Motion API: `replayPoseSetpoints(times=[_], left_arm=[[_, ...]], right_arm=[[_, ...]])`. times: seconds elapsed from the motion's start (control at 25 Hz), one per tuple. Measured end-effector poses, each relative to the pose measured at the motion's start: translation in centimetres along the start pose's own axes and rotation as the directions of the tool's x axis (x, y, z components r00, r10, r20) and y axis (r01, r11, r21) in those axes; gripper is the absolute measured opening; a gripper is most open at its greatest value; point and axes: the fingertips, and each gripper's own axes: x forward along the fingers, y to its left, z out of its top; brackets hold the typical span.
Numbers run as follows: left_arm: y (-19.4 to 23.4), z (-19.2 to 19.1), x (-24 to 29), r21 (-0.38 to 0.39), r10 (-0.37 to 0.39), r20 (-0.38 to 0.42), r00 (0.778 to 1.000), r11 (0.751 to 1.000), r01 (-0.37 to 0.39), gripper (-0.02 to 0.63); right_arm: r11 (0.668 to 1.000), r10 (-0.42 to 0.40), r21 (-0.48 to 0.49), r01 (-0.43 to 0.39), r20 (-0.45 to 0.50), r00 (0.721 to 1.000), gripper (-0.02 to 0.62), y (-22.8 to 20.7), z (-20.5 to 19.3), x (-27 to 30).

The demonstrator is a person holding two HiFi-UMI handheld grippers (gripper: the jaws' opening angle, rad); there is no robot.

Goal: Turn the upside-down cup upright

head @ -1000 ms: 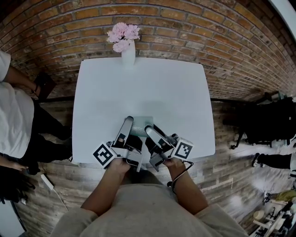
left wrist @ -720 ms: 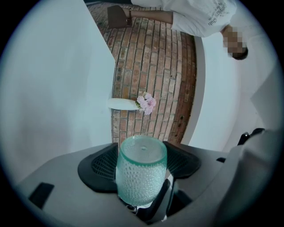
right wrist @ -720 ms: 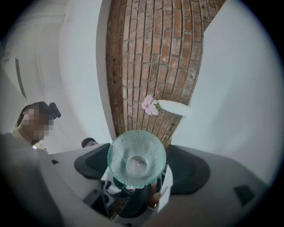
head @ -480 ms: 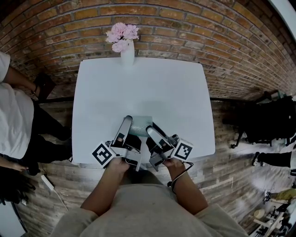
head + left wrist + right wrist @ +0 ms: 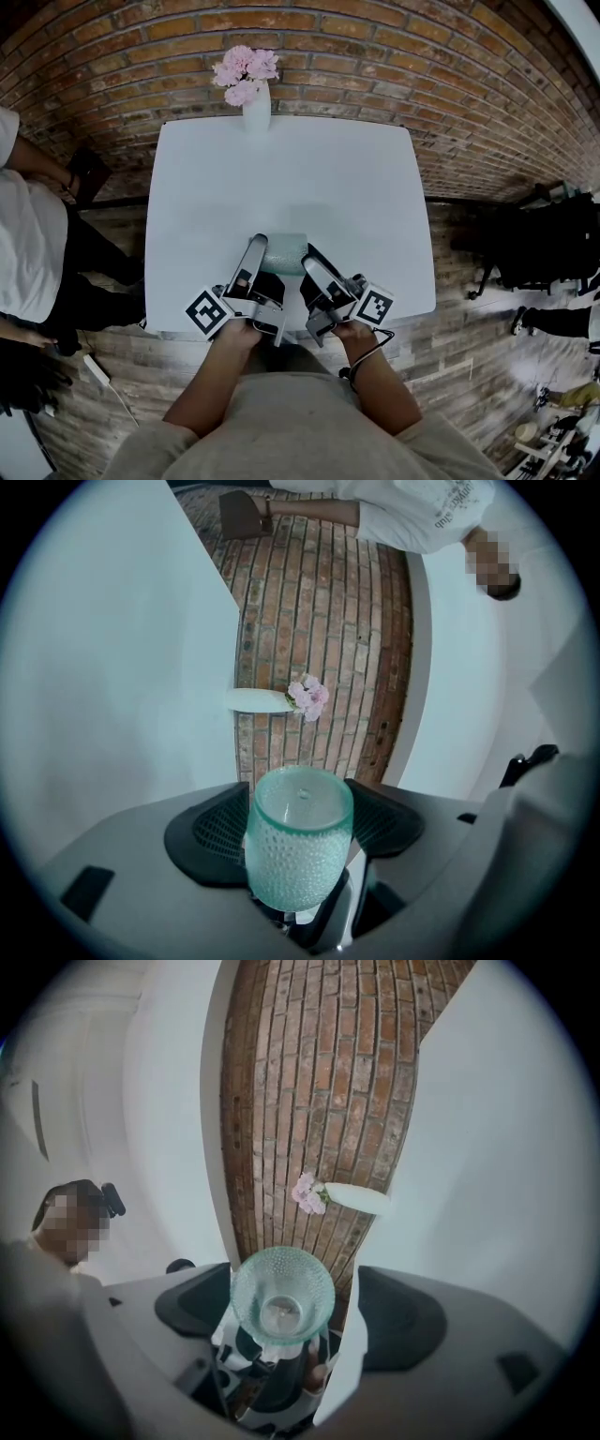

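Left gripper (image 5: pixel 260 253): pads pinch the beaded teal cup (image 5: pixel 298 841) across its wall, cup seated deep between the jaws. Right gripper (image 5: pixel 311 265): jaws have just been opening and stand spread wide; the cup sits between them, pads clear of it on both sides.

Risks, judged:
- The cup hangs on one pinch only, so rolling the left gripper could let the glass slide in the pads
- The grip sits over the near edge of the table (image 5: pixel 281 169), so a slip could send the cup off it
- Drawing back, a right pad could clip the cup
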Motion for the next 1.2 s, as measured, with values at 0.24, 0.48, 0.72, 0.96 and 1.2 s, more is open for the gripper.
replayPoseSetpoints(times=[0.24, 0.48, 0.72, 0.96, 1.2], left_arm=[[-0.3, 0.3, 0.3, 0.021, -0.010, -0.002, 1.000, 1.000, 0.010, 0.321], [-0.2, 0.3, 0.5, 0.068, -0.001, -0.021, 1.000, 0.998, 0.003, 0.322], [0.6, 0.1, 0.5, 0.133, 0.034, -0.053, 0.998, 0.991, -0.026, 0.322], [1.3, 0.0, 0.3, 0.177, 0.064, -0.071, 0.995, 0.983, -0.051, 0.321], [1.8, -0.1, 0.1, 0.249, 0.101, -0.086, 0.991, 0.966, -0.076, 0.322]], right_arm=[[1.000, -0.005, 0.005, 0.005, 0.019, 1.000, 0.408, -0.1, 0.6, -0.8], [1.000, -0.019, -0.007, 0.019, 0.028, 0.999, 0.378, -0.2, 1.1, -1.4], [0.998, -0.039, -0.056, 0.042, 0.058, 0.998, 0.156, 0.3, 2.0, -2.2], [0.991, -0.058, -0.121, 0.065, 0.058, 0.997, 0.008, 1.8, 2.2, -2.7], [0.980, -0.067, -0.187, 0.071, 0.028, 0.997, 0.008, 3.8, 1.4, -3.1]])
